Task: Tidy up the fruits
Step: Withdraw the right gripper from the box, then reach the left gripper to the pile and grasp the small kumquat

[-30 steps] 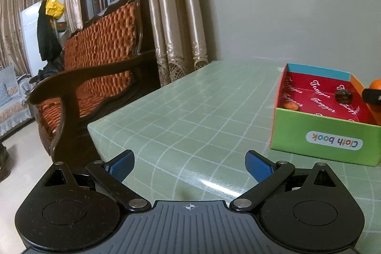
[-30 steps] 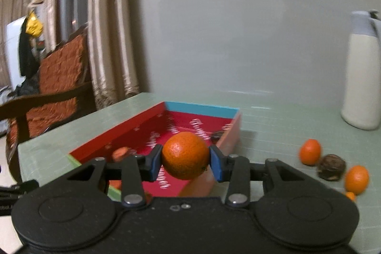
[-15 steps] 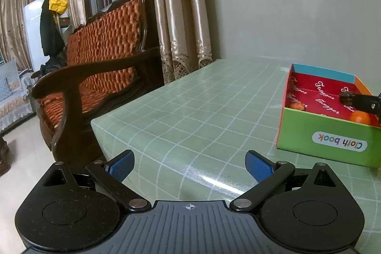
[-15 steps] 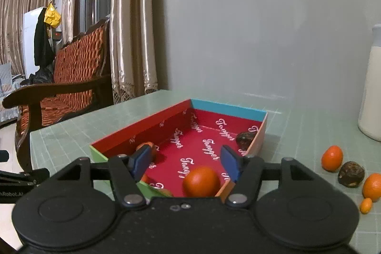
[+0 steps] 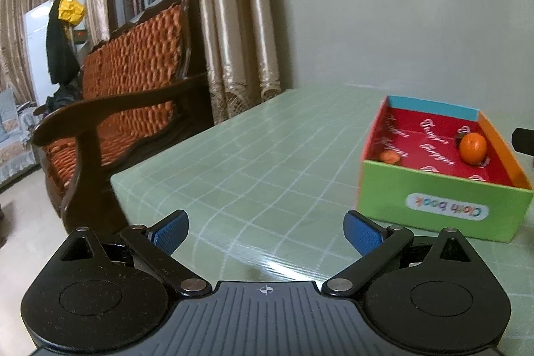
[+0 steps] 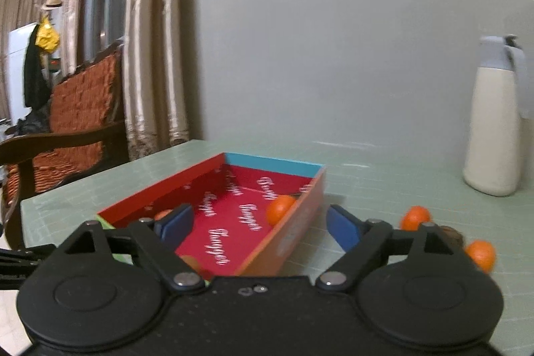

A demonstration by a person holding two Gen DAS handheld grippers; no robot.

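A red-lined box [image 6: 290,232] with a green front [image 5: 444,206] stands on the green table. An orange [image 6: 279,209] lies in it by the right wall, also in the left wrist view [image 5: 472,149], next to a dark fruit [image 5: 462,133]. A small orange fruit [image 5: 388,156] lies at the box's left. My right gripper [image 6: 258,222] is open and empty above the box's near right wall. My left gripper [image 5: 265,231] is open and empty, left of the box. Two oranges [image 6: 415,217] [image 6: 480,254] lie on the table right of the box.
A cream thermos jug [image 6: 495,125] stands at the back right by the grey wall. A wooden armchair with orange cushions [image 5: 126,109] stands off the table's left edge, with curtains [image 5: 233,22] behind it. A dark fruit [image 6: 452,234] is half hidden behind my right finger arm.
My right gripper opened and let go of the orange, which dropped and rolled to the box's right wall. The right gripper then drew back and rightwards. The left gripper stayed open.
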